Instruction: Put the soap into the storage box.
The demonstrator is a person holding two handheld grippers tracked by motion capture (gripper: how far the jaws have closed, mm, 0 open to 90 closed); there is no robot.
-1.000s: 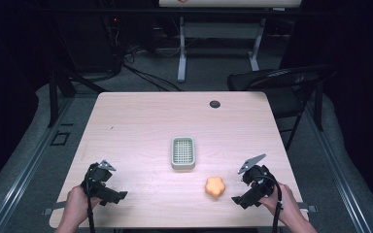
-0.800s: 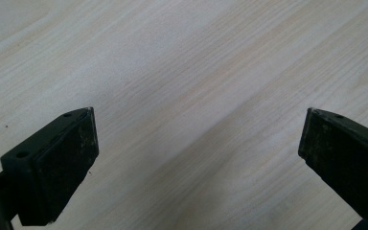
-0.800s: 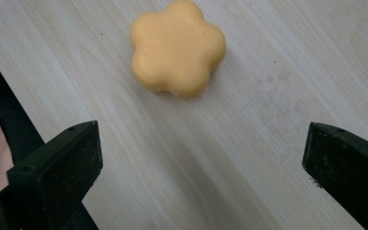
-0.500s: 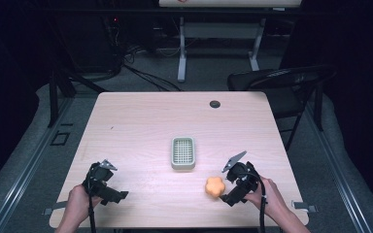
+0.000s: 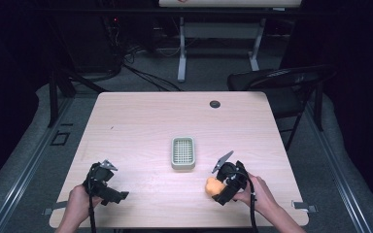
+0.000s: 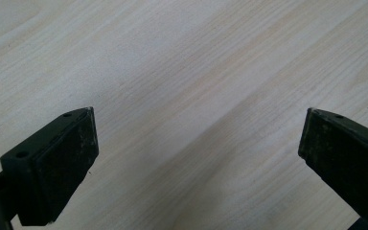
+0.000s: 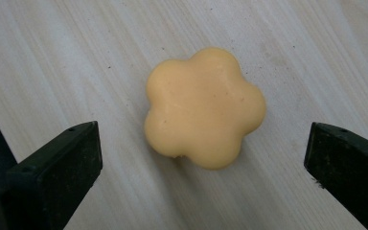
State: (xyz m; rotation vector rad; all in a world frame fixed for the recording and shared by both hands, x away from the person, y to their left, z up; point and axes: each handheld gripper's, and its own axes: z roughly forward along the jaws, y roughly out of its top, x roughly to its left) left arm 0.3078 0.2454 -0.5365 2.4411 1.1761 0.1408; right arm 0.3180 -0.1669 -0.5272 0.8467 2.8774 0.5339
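Looks light, stiff, maybe slick: flower-shaped orange piece (image 7: 204, 109) at table's 5 o'clock, btwn spread right gripper (image 7: 201, 158) jaws; pinch across lobes.

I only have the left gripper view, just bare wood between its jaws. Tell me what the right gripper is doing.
Observer: The right gripper is open over an orange flower-shaped soap that lies flat on the table, jaws not touching it.
Operator: Give me the nearest container.
Observer: A small grey-green slotted soap dish stands mid-table, beyond the soap and apart from it.
Operator: Say what's in it.
Observer: In the high view it looks empty.
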